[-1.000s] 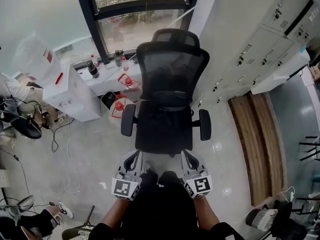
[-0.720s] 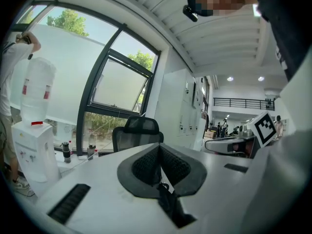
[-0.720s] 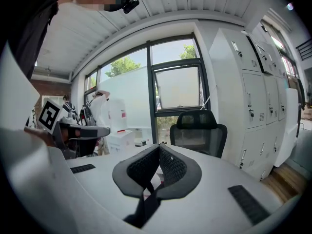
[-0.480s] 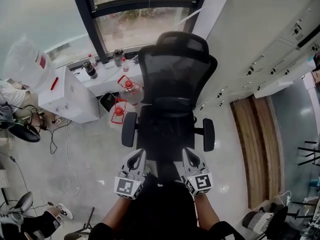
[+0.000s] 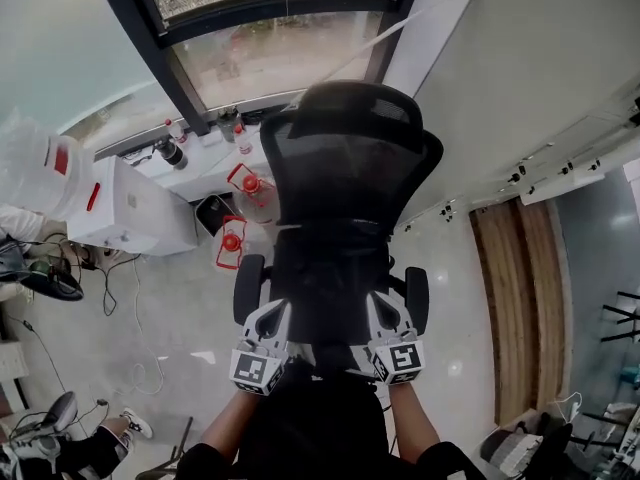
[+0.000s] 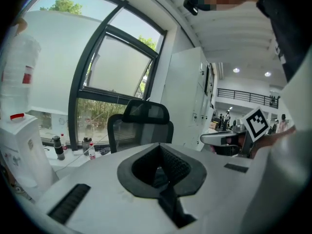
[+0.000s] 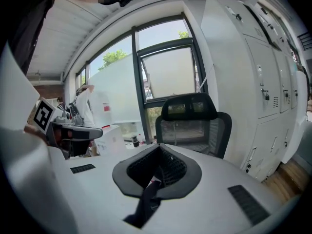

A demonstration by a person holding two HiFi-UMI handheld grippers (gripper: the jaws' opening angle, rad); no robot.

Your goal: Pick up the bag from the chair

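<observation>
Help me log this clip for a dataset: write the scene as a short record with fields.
setting: indoor floor below a window
chair: black mesh office chair, its seat toward the person
bag: none can be made out on the dark seat
left gripper: jaws together, nothing between them, at the seat's front left corner
right gripper: jaws together, nothing between them, at the seat's front right corner
beside chair: bottles with red caps, and a white box further left

Seat (image 5: 325, 293) open from front; armrests (image 5: 248, 288) hem both sides; backrest (image 5: 345, 178) blocks rear; jugs (image 5: 232, 244) crowd left floor.
</observation>
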